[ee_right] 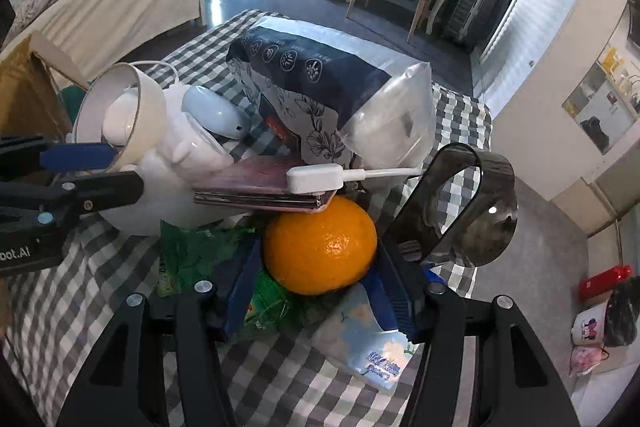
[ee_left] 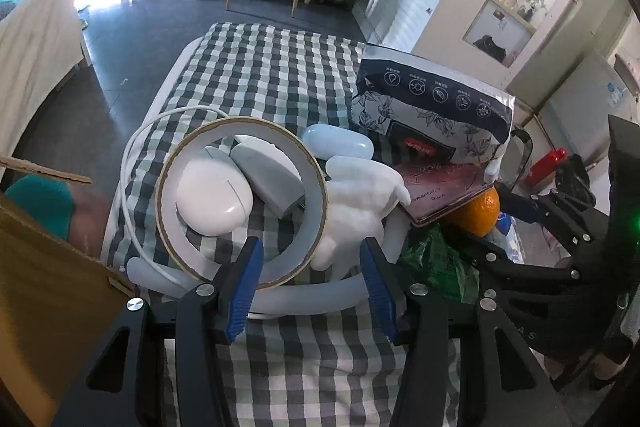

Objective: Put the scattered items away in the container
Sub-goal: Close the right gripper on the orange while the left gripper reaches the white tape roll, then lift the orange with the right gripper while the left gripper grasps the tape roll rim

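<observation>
Clutter lay unsorted before both spread claws: left claw [ee_left: 310,269] straddled the tape roll [ee_left: 240,201], right claw [ee_right: 316,275] flanked the orange [ee_right: 320,245] (neither gripped); cardboard box [ee_left: 36,267] waited leftward.

Bare cloth [ee_left: 304,367] lies open before the left gripper [ee_left: 312,287]; ahead, tape ring [ee_left: 240,201], mouse [ee_left: 214,203] and bag [ee_left: 432,111] crowd together — orange [ee_right: 320,245] fills the right gripper [ee_right: 316,291].

Showing, on the left black two-finger gripper [ee_left: 312,267]: matte black angular linkage arms with triangular cut-outs, round silver screw heads at the pivots, ribbed blue rubber finger pads [ee_left: 244,291]. Displaying identical construction on the right black two-finger gripper [ee_right: 316,291]: black arms, silver pivot screws, blue ribbed pads [ee_right: 394,297]. Bearing white lettering ending "oot.AI" on the left unit's side.
</observation>
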{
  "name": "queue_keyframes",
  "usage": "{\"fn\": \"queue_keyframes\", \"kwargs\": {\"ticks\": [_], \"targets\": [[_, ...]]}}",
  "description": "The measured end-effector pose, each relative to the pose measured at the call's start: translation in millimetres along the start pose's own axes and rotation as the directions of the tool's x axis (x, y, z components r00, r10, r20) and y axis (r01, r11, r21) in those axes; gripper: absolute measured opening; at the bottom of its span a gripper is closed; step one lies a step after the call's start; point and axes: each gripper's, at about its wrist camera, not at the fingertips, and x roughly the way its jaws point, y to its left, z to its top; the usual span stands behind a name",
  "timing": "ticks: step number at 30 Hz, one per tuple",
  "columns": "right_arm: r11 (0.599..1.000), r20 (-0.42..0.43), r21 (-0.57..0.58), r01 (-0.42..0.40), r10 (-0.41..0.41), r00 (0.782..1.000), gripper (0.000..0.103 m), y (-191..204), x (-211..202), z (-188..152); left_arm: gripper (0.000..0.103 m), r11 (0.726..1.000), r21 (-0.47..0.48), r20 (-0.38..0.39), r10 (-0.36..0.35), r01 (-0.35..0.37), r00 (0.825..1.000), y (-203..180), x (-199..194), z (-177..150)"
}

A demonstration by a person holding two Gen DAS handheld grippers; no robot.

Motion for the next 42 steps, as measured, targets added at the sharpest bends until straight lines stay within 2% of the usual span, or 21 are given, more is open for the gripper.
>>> {"fn": "queue_keyframes", "kwargs": {"ticks": [9, 14, 18, 24, 30, 33, 35, 41, 42], "targets": [[0.997, 0.011, 0.049, -0.063, 0.062, 0.998, 0.056, -9.1, -6.8, -4.1, 0.053, 1.000, -0.010, 0.003, -0.012, 0.012, 1.000, 3.7, -4.9, -2.4], [0.993, 0.041, 0.069, -0.101, 0.098, 0.994, 0.056, -11.2, -24.8, -1.3, 0.053, 0.999, -0.007, 0.018, -0.037, 0.037, 0.999, 6.9, -12.5, -4.6], [0.981, 0.089, 0.084, -0.175, 0.168, 0.982, 0.056, -13.2, -48.8, -1.8, 0.053, 0.999, 0.000, 0.024, -0.050, 0.050, 0.998, 5.6, -14.5, -4.8], [0.981, 0.162, 0.078, -0.176, 0.162, 0.974, 0.056, -9.4, -94.6, -12.2, 0.053, 0.997, 0.043, 0.022, -0.067, 0.066, 0.998, -1.7, -21.7, -13.5], [0.983, 0.206, 0.057, -0.174, 0.159, 0.965, 0.056, -6.2, -117.7, -11.8, 0.053, 1.000, 0.023, 0.063, -0.007, 0.006, 0.998, -14.5, -14.4, -3.7], [0.984, 0.214, 0.050, -0.174, 0.159, 0.964, 0.056, -5.1, -123.7, -14.6, 0.053, 0.995, 0.013, 0.091, 0.093, -0.094, 0.992, -23.6, -10.4, 9.6], [0.983, 0.217, 0.053, -0.178, 0.162, 0.963, 0.056, -7.4, -128.6, -17.0, 0.053, 0.993, 0.016, 0.103, 0.118, -0.120, 0.988, -28.1, -6.1, 15.5], [0.983, 0.219, 0.061, -0.175, 0.158, 0.963, 0.056, -7.2, -133.4, -21.7, 0.035, 0.995, -0.011, 0.100, 0.104, -0.103, 0.990, -30.5, 1.9, 23.5], [0.982, 0.220, 0.059, -0.177, 0.160, 0.962, 0.056, -5.9, -135.0, -22.2, 0.029, 0.995, -0.012, 0.096, 0.105, -0.104, 0.990, -30.7, 1.6, 23.7]]}}
